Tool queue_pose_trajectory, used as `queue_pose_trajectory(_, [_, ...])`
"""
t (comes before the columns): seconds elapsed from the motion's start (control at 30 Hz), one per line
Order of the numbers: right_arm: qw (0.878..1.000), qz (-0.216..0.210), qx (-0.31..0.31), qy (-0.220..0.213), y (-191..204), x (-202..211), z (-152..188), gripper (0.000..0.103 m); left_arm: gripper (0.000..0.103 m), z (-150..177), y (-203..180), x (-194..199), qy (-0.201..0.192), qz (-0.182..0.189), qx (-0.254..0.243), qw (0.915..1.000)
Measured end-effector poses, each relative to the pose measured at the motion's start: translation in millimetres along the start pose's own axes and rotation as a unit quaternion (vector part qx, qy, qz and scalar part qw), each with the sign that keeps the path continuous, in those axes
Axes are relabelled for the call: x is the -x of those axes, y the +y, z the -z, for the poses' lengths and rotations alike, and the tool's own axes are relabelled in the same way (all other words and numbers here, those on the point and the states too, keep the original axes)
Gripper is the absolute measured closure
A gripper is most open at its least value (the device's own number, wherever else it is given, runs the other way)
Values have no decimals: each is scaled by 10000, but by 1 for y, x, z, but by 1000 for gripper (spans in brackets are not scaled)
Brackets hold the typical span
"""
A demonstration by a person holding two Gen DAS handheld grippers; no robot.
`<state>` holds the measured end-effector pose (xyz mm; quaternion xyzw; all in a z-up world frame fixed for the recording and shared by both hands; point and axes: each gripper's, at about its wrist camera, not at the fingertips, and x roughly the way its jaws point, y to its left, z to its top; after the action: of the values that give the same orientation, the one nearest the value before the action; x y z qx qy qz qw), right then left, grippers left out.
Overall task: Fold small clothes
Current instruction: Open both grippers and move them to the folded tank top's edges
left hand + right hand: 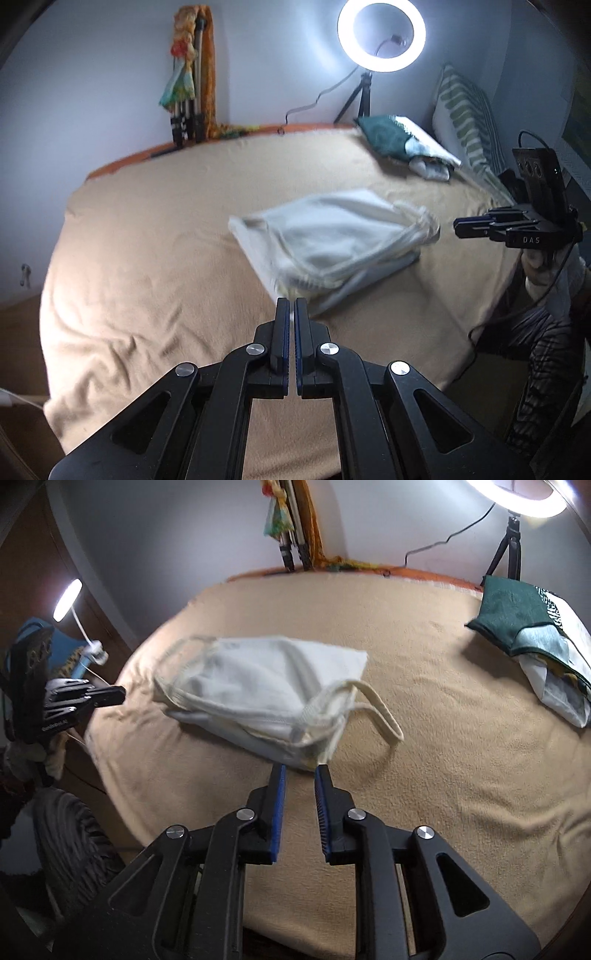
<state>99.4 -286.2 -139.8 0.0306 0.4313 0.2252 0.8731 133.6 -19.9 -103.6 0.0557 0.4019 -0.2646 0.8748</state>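
White garment, folded, strap trailing, on tan bed. Right gripper apart at near corner; left gripper nearly together, empty. Advice: tuck strap, flatten edges.

Grippers: two, left and right
White garments: one
Beds: one
Ring lights: one
Desk lamps: one
Folded cloth stacks: one
Striped pillows: one
Tripods against wall: one bundle
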Motion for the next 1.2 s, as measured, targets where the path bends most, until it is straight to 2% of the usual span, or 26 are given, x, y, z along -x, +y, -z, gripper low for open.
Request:
queue_pose_trajectory(0.1, [9997,-160,-112,-150,2,-3,-18,86,102,-24,-9,-7,-118,-83,-160,9998])
queue_pose_trajectory(0.23, [9999,-80,-38,-57,12,-29,-38,86,102,-49,-20,-37,61,-43,-272,9996])
queue_pose_trajectory(0.33, [9995,-166,-126,242,13,-52,-50,86,102,-59,-25,-66,390,-92,-352,9986])
queue_pose_trajectory(0.4, [9984,30,36,556,17,-68,-56,86,102,-60,-25,-83,650,-96,-384,9971])
queue_pose_trajectory(0.57, [9945,159,221,1009,19,-79,-56,86,102,-42,-21,-101,1192,34,-313,9924])
queue_pose_trajectory(0.87, [9890,110,377,1424,17,-68,-14,86,102,22,-22,-76,1644,404,-237,9853])
queue_pose_trajectory(0.97, [9894,110,290,1421,11,-61,-3,86,102,28,-25,-62,1593,462,-266,9858])
queue_pose_trajectory(1.1, [9954,-270,99,916,7,-33,-6,86,102,13,-28,-38,1117,539,-203,9921])
queue_pose_trajectory(1.2, [9979,-225,115,591,5,-24,-18,86,102,-5,-32,-38,818,432,-191,9955])
